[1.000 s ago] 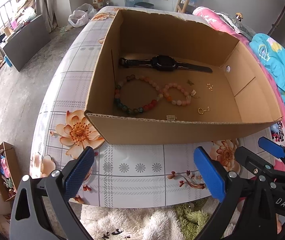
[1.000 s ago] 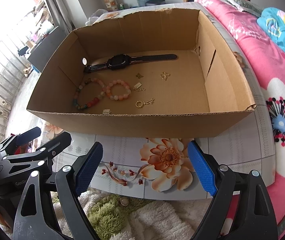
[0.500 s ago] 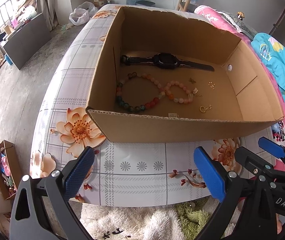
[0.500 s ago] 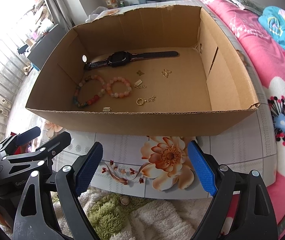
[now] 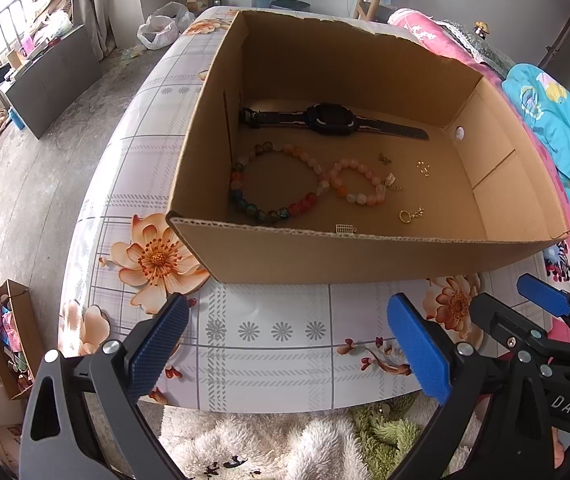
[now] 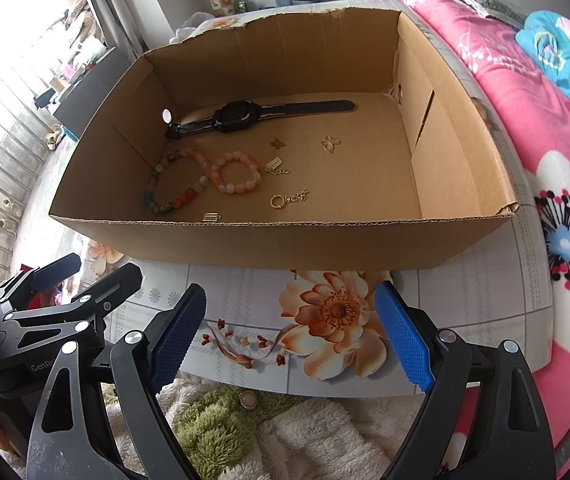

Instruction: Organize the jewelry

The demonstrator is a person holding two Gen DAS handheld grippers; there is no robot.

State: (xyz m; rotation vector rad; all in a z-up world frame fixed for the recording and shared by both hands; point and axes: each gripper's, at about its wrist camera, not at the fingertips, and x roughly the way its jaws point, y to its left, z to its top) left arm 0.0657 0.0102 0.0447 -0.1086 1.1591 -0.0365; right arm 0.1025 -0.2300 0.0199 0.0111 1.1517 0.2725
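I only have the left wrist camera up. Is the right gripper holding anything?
Observer: No. The right wrist view shows the right gripper open, nothing between its pads, short of the cardboard box.
Operator: The little silver charm by the near wall is half hidden for me.
Observer: From that view the silver charm shows nearly whole, lying on the box floor by the near wall, apart from the multicoloured bracelet.
Operator: Any hole in the box's left wall?
Observer: Yes, a round hole, just above the end of the watch strap.
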